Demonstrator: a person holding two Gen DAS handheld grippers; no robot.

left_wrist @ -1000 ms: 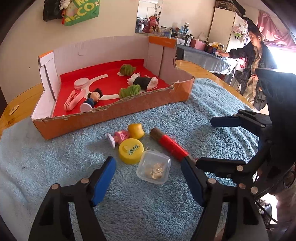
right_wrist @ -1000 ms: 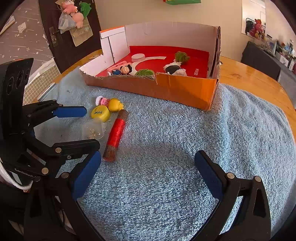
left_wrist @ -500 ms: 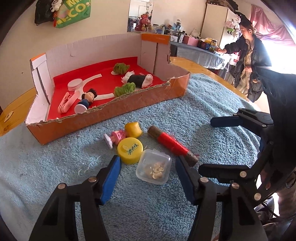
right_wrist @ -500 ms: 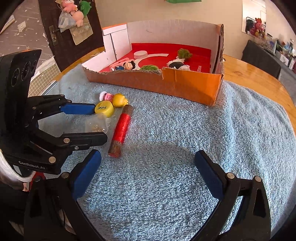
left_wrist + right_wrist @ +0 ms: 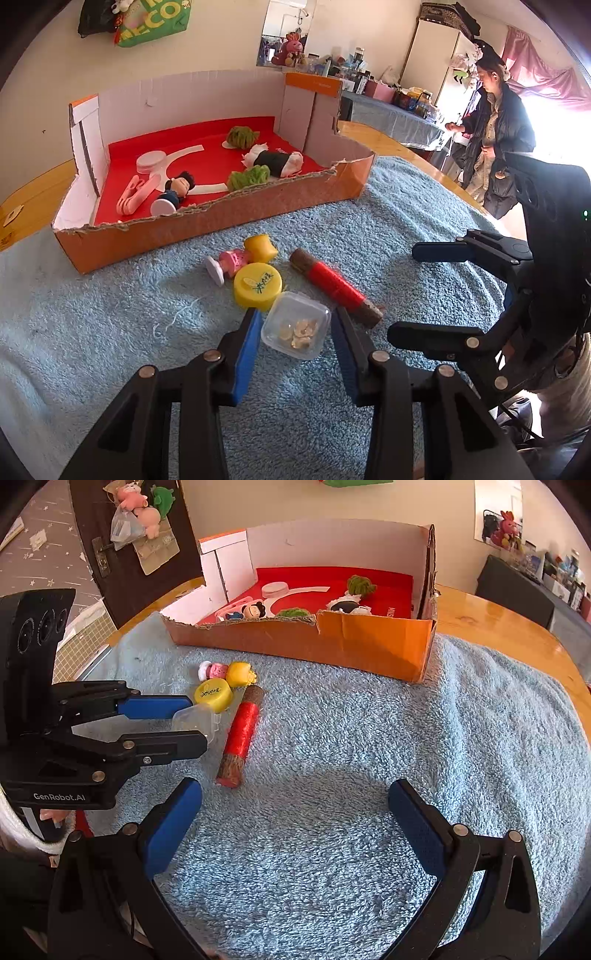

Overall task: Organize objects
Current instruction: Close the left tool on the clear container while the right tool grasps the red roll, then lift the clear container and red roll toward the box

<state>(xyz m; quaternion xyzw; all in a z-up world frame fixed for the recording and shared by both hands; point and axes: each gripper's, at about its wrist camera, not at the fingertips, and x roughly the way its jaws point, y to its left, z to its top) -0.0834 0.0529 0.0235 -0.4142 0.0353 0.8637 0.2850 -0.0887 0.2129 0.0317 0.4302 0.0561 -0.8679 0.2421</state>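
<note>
You are at the pick-up step. The left claw (image 5: 295, 332) straddles the small clear box (image 5: 296, 329), which lies on the blue towel (image 5: 110, 332) covering the desk. The jaws are closing, one pad on each side of the box. Whether the pads already press its walls cannot be told; a thin gap appears to remain on both sides.

Just ahead of the left claw lie the yellow cap (image 5: 258, 287), a pink toy (image 5: 229, 261) and a red spool (image 5: 334, 287); the spool lies close to the outer finger. The cardboard tray (image 5: 221, 221) stands beyond them.

The right claw (image 5: 293, 823) hovers over bare towel with its jaws wide apart and empty.

Next, finish the squeeze until the box is firmly held, then lift straight up. Avoid nudging the cap or spool. Judged destination: the tray.
</note>
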